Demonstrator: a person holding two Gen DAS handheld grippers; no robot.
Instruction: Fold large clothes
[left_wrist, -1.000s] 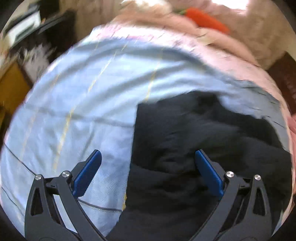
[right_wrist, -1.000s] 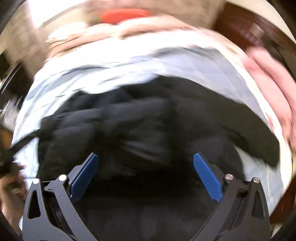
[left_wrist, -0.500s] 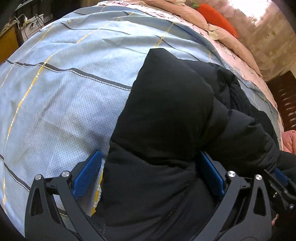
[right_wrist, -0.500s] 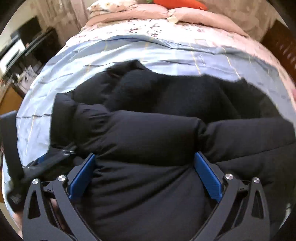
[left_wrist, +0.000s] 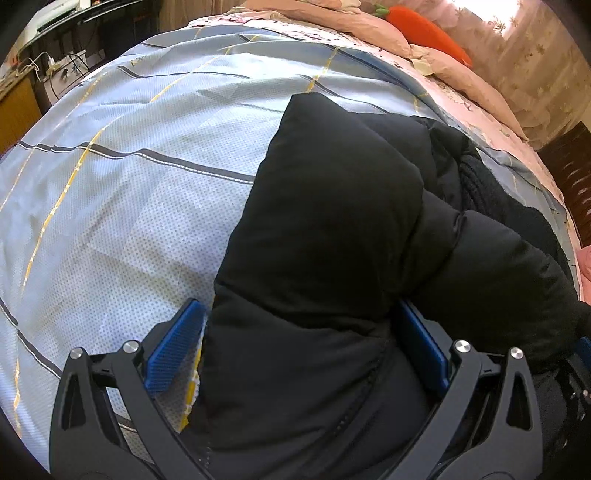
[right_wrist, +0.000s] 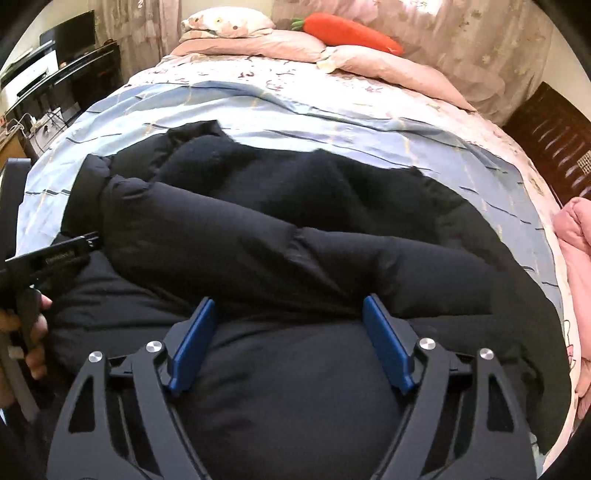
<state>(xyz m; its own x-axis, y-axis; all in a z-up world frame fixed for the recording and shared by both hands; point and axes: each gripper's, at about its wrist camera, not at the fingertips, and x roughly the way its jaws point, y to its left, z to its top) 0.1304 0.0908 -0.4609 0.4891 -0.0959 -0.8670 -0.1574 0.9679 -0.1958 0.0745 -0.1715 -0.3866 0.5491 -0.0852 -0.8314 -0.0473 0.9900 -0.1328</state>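
A black padded jacket lies on a blue checked bedsheet, with a sleeve folded across its body. My left gripper is open, its blue pads on either side of the jacket's near left edge. My right gripper is partly open, low over the jacket's near hem, pads touching the puffy cloth without pinching it. The left gripper and the hand holding it show at the left edge of the right wrist view.
Pink pillows and an orange carrot plush lie at the head of the bed. A pink cloth sits at the right edge. Dark furniture and a desk with cables stand to the left. A dark wooden headboard is at the right.
Both grippers have dropped down close onto the jacket's near edge. The right gripper's jaws have narrowed since half a second ago. The blur has gone.
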